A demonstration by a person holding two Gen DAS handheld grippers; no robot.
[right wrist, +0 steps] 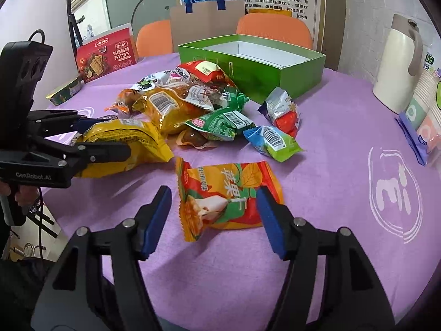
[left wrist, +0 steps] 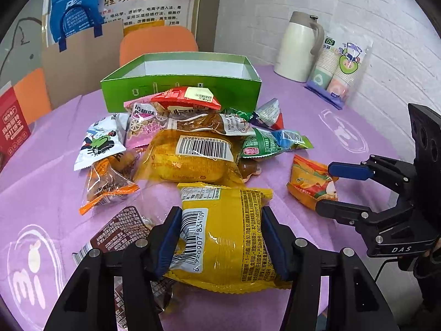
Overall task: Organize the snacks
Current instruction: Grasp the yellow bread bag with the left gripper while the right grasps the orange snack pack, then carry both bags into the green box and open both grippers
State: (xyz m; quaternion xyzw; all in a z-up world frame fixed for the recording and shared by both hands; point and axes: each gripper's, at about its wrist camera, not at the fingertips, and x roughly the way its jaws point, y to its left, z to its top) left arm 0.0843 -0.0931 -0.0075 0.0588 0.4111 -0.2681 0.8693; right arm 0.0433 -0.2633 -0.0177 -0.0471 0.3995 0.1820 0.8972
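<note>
The left wrist view showed the left gripper [left wrist: 220,244] clamped on a yellow plastic snack packet [left wrist: 223,237], a brown wrapper [left wrist: 121,237] just outside its left jaw, while the right wrist view alone showed the right gripper [right wrist: 213,218] spread wide around an orange leaf-printed snack pouch [right wrist: 223,195], the open green cardboard box [right wrist: 300,78] far beyond the jaws.

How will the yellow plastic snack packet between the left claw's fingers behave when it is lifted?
The yellow plastic snack packet looks puffy, so probably light. Its glossy film may slip against the left claw. The crinkled, sealed edges will likely flop, while the middle holds its shape.
</note>
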